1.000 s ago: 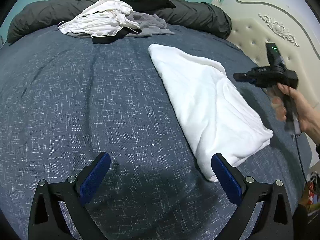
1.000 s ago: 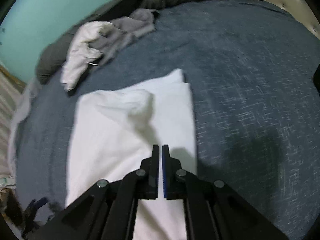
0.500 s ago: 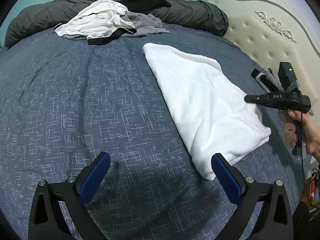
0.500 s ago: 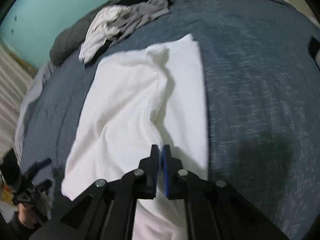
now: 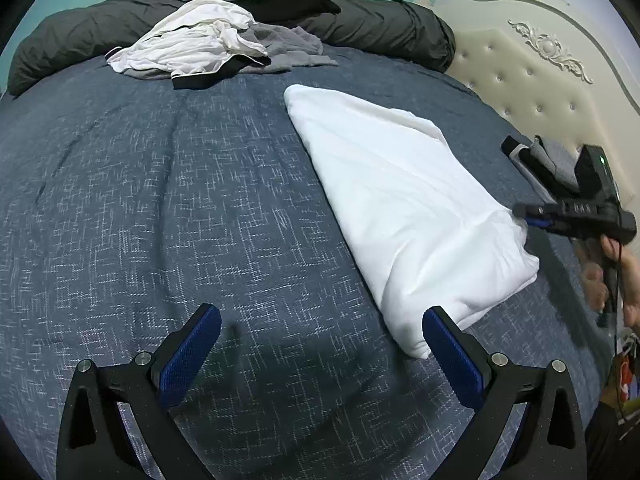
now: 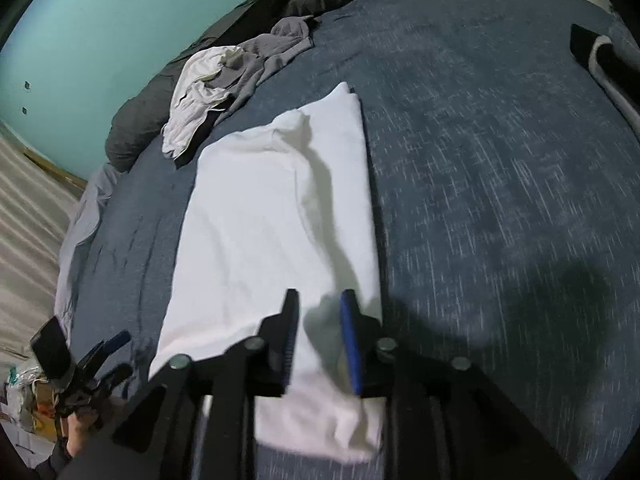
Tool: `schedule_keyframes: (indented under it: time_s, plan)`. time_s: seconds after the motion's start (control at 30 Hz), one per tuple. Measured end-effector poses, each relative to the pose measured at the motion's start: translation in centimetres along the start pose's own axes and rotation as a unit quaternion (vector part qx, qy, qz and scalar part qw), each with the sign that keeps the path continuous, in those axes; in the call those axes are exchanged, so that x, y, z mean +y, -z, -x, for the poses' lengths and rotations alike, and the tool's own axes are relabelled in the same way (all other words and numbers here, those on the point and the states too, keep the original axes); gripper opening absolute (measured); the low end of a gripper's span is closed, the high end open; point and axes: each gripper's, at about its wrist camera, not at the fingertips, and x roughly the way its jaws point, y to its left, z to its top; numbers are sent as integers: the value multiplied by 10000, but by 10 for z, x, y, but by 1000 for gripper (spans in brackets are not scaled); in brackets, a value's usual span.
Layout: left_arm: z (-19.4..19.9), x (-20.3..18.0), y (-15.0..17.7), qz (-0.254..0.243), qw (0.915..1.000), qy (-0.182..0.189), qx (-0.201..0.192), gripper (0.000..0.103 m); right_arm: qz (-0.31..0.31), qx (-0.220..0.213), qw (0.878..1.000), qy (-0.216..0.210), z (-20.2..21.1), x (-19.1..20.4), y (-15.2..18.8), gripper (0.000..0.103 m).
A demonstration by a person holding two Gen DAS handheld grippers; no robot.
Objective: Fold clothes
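The right hand-held gripper (image 6: 320,320) hovers over the folded white cotton garment (image 6: 276,216), jaws opening and empty, apparently letting the fold settle; the left hand-held gripper (image 5: 320,344) waits released over the blue bed (image 5: 160,200).

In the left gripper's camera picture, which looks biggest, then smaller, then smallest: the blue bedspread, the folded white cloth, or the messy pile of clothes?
1. Blue bedspread: fills most of the picture.
2. Folded white cloth.
3. Messy pile of clothes: looks smallest, but it lies farther from the camera, so its true size against the white cloth is unsure.
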Motion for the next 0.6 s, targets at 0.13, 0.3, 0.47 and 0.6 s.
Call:
schedule_keyframes:
  time_s: [0.13,0.3,0.47,0.6]
  plan:
    - [1,-2,1,-27,10000,-5,-3,103,68,121,9999,3,-2,-3,18,24]
    - [1,-4,2,-47,10000,-8,6,103,222,80,9997,34,-3,-1,30,14]
    - [2,-4,1,-42,10000,6,-4,103,181,81,9997,123,11,-5,27,2]
    - [2,-4,0,-33,10000,-8,-11,103,187,399,9986,292,19,-13,20,2]
